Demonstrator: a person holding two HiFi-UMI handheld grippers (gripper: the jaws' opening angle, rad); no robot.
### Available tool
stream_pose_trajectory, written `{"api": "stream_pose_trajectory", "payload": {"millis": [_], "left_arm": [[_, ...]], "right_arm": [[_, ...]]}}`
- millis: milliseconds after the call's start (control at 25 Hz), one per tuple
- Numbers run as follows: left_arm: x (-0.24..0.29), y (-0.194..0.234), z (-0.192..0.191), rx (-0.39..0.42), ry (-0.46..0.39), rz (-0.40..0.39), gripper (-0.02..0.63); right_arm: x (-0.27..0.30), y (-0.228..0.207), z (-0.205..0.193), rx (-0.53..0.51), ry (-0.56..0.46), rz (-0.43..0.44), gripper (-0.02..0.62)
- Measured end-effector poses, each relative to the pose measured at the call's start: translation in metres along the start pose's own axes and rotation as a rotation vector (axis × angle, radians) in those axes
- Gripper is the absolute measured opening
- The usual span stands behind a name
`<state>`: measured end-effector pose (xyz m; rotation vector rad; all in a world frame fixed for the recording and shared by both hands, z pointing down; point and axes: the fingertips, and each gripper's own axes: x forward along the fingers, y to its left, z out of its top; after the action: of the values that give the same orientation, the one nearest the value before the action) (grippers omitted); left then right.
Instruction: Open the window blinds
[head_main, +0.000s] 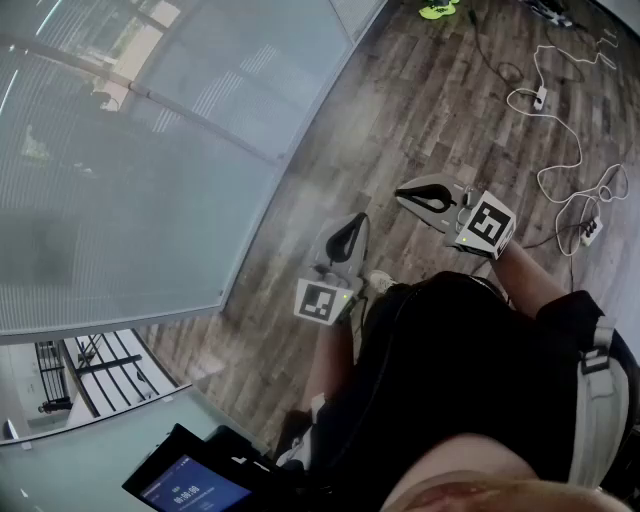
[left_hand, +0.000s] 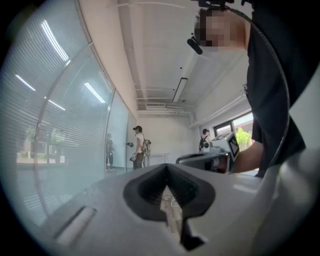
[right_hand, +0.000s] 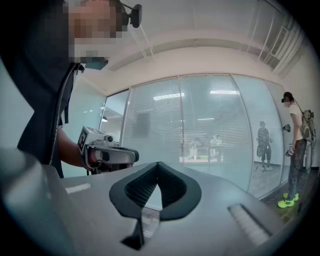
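The person stands on a wooden floor (head_main: 420, 100) beside a big glass wall. The window blinds (head_main: 120, 180) hang over this glass, at the left side of the head view, with thin horizontal slats that cover almost all of it.

The left hand-held gripper (head_main: 350, 235) is in front of the body and its jaws are pressed together, with nothing between them; its own view shows the two dark tips meeting. The right hand-held gripper (head_main: 425, 192) is a little more to the right, and its jaws are pressed together too and hold nothing. Both are in the air and well apart from the window blinds; neither touches them.

The right gripper view looks toward the blinds, and the left hand-held gripper appears there at the left side.

White cables (head_main: 560, 140) lie in loops on the floor, at the right. Another person (right_hand: 297, 150) stands farther along the glass wall.
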<state>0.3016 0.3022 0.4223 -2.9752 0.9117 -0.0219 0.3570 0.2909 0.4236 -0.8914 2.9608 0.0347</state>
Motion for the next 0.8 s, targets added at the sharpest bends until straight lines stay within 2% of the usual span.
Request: {"api": "stream_pose_trajectory", "payload": {"millis": [240,800], "left_arm": [[0.005,-0.019,-0.006,-0.016,0.000,-0.025,0.003],[0.028,-0.057,-0.011,-0.032,-0.016,-0.099,0.003]], "right_arm": [[-0.024,0.003,-0.010,0.031,0.020,-0.046,0.006],[-0.069,0.005,-0.008,0.015,0.027,-0.111,0.005]]}}
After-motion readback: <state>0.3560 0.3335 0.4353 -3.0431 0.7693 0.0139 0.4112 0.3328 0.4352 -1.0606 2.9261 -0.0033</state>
